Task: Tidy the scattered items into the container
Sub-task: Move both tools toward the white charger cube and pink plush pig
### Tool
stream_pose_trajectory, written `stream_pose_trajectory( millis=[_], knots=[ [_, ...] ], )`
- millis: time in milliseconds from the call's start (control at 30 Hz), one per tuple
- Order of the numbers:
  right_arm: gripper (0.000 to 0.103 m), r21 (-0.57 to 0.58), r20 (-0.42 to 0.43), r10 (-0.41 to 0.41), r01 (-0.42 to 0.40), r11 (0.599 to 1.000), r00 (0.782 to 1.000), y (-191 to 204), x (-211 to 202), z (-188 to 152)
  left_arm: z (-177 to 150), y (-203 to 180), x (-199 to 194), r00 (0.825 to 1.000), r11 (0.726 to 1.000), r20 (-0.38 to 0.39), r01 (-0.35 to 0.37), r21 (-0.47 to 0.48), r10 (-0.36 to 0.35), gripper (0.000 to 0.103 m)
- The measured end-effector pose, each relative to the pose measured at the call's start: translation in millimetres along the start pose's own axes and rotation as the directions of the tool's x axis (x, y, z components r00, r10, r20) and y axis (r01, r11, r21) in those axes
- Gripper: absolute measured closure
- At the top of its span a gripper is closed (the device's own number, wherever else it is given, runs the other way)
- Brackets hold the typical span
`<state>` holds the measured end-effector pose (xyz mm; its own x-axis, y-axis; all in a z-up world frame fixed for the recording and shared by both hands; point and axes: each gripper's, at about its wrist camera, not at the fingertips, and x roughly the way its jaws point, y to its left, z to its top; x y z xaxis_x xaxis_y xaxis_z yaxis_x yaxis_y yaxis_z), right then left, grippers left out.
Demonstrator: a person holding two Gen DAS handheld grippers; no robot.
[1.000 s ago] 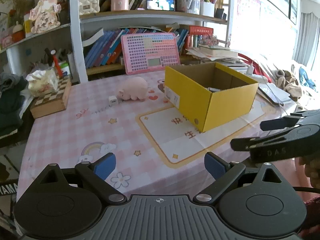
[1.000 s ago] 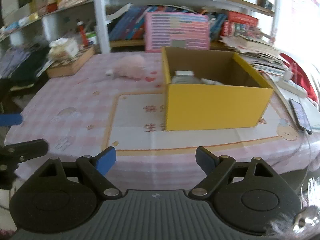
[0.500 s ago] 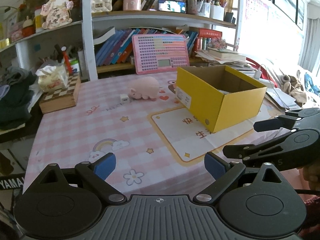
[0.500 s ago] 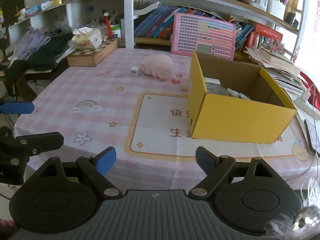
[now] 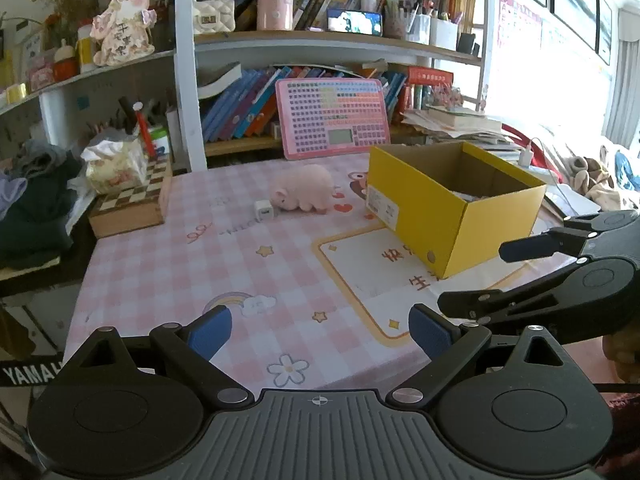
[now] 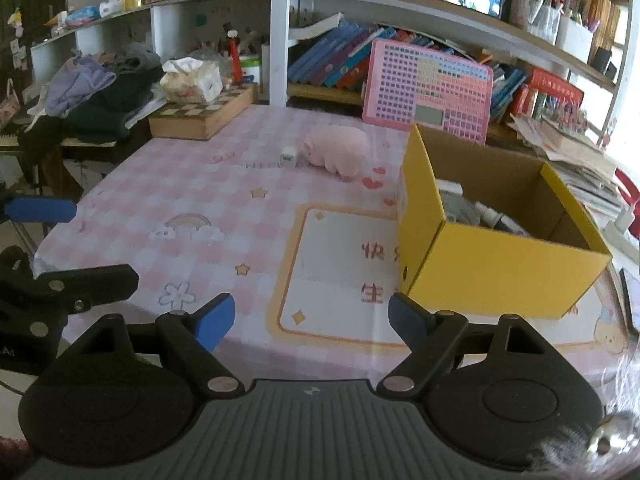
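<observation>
Right wrist: tongs (image 6: 310,320) wide, empty.

A pink plush pig (image 6: 338,152) lies on its belly at twelve o'clock, a small white cube (image 6: 288,156) touching its snout. An open yellow box (image 6: 492,264) at two o'clock holds small items.

1. Looking like a home study or bedroom corner, lived-in, not a lab or shop.
2. White shelves (image 5: 320,40) are overflowing with leaning books (image 5: 244,106), pen cups, a pearl-handled purse (image 5: 212,12) and a figurine (image 5: 122,28).
3. A pink checked cartoon tablecloth (image 6: 208,208) is covering the table.
4. Clothes (image 6: 104,88) are piling up at the side, by a tissue pack (image 6: 192,80) sitting on a chessboard box (image 6: 200,116).
5. Daylight is coming in past a curtain (image 5: 626,92).
</observation>
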<state>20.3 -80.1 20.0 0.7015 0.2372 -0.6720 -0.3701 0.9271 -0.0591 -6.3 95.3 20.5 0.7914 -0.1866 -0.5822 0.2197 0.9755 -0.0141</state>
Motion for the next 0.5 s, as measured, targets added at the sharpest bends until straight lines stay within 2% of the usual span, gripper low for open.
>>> stream_pose_trajectory(
  millis=[500],
  knots=[
    [0.021, -0.029, -0.005, 0.046, -0.046, 0.999, 0.999, -2.6, 37.4, 29.2, 11.3, 15.4, 23.7, 0.998, 0.998, -0.014, -0.060, -0.023, 0.059, 0.006]
  ],
)
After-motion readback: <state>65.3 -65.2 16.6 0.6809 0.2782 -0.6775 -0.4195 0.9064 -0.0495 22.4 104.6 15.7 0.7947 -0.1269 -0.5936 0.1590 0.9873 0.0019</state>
